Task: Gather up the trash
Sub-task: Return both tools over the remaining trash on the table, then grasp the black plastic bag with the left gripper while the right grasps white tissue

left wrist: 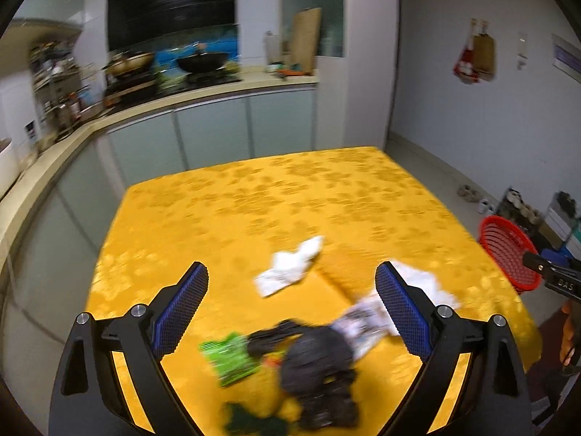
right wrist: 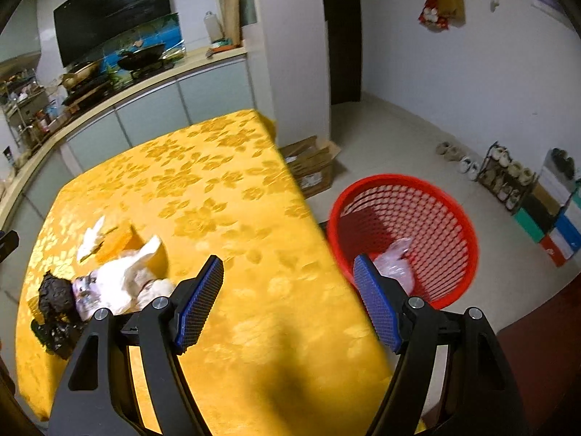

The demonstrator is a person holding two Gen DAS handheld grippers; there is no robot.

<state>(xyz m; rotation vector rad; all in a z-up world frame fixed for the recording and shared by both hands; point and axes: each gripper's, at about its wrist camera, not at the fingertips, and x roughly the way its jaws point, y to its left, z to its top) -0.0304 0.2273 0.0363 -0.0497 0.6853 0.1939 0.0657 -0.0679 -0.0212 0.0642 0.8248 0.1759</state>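
black wok (left wrist: 202,62) on the stove, cardboard box (right wrist: 311,167) on the floor.

My left wrist view is smeared: the black crumpled bag (left wrist: 319,363), the green wrapper (left wrist: 230,358) and the printed paper (left wrist: 359,321) have no sharp edges, and I cannot read any print. A dark green scrap (left wrist: 243,418) runs off the bottom edge. The right finger (left wrist: 401,309) covers part of the white tissue (left wrist: 421,278). In my right wrist view, the finger (right wrist: 376,301) hides the lower part of the clear plastic (right wrist: 395,261) in the red basket (right wrist: 450,218), and the worktop (right wrist: 225,181) cuts off the basket's near side.
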